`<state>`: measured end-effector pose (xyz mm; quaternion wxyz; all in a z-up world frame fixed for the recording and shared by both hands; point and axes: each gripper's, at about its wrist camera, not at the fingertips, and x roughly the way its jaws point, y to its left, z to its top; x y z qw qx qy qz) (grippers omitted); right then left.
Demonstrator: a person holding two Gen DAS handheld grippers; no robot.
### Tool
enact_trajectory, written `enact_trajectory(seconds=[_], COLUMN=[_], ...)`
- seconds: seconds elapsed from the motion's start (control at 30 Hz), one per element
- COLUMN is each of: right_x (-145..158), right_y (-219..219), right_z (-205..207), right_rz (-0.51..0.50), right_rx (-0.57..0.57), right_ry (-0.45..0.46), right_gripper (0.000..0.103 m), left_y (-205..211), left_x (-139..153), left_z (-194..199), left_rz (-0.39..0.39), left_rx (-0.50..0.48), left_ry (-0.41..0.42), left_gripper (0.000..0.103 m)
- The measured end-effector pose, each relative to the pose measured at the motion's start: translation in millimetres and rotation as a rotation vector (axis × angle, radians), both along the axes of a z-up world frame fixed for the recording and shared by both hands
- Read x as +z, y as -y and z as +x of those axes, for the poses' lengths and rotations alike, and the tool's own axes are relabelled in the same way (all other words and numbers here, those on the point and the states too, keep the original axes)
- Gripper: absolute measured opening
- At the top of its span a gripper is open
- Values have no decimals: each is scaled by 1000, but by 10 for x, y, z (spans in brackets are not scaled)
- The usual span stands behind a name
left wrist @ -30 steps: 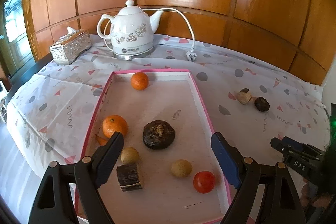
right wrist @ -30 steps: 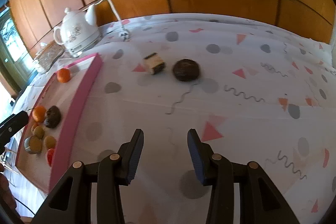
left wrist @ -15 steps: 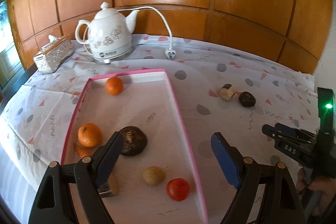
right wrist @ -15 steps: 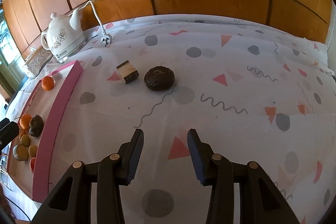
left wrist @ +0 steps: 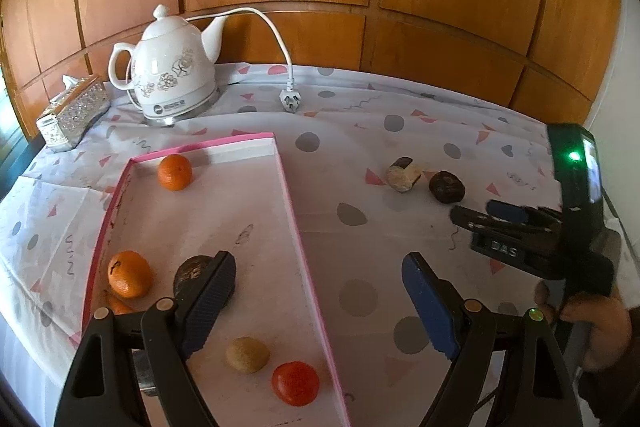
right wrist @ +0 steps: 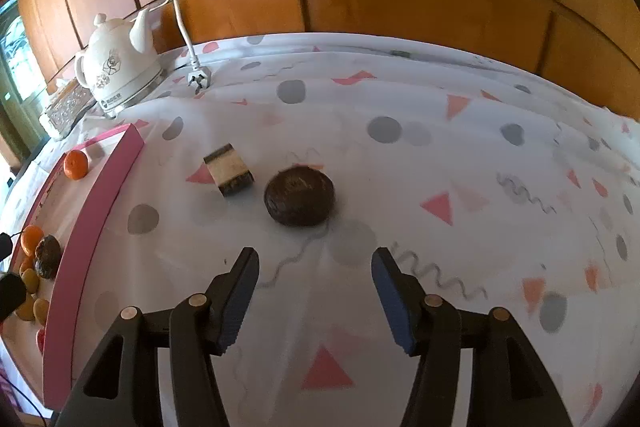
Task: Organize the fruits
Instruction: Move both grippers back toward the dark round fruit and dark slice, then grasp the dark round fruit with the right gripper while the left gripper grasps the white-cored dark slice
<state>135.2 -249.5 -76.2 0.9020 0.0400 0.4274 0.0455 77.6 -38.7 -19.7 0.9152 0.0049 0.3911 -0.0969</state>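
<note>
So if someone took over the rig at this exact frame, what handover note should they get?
Left tool: open, empty, over the pink tray.
Right tool: open, empty, just short of the dark round fruit.
Done: two oranges, a dark fruit, a tan fruit and a red one lie in the tray.
Left: the dark round fruit and the cut block beside it are on the cloth, outside the tray.

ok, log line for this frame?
left gripper: open, over pink tray | right gripper: open, facing dark round fruit | cut block: on cloth
</note>
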Motion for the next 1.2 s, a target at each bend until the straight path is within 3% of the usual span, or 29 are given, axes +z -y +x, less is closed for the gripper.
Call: enact_trajectory(seconds=[0.3,0.33,0.37,0.53,0.63,1.03,1.2], right_x=[-106,-106,-101,-102,-101,-106,-104], right_y=[-118,-105,-95,7,119,383,384], right_z=[375,387,394,337,224,-17,-33], right_rz=[-65,-54,-49,-45,-63,-53,-49], right_rx=[42,43,42,20,-11,-68,-72], right_ry=[-16,-15,-12,-11,-20,-7,-2], right_gripper=[59,57,45,44,44,45,45], left_y=[130,151,163,305,381,801,920], left_x=[-37,-40,-41,-35,-35,-194,-297], left_z=[122,140,154,276,370,969,1160], left_rz=[-20,-23,-26,-31,-47,-88,-40], left_rx=[-30,-34,-38,-67,-84,-125,-121], left_ry=[-25,-29,-32,-47,-63,-139,-144], left_gripper=[86,86,86,85,77,73,72])
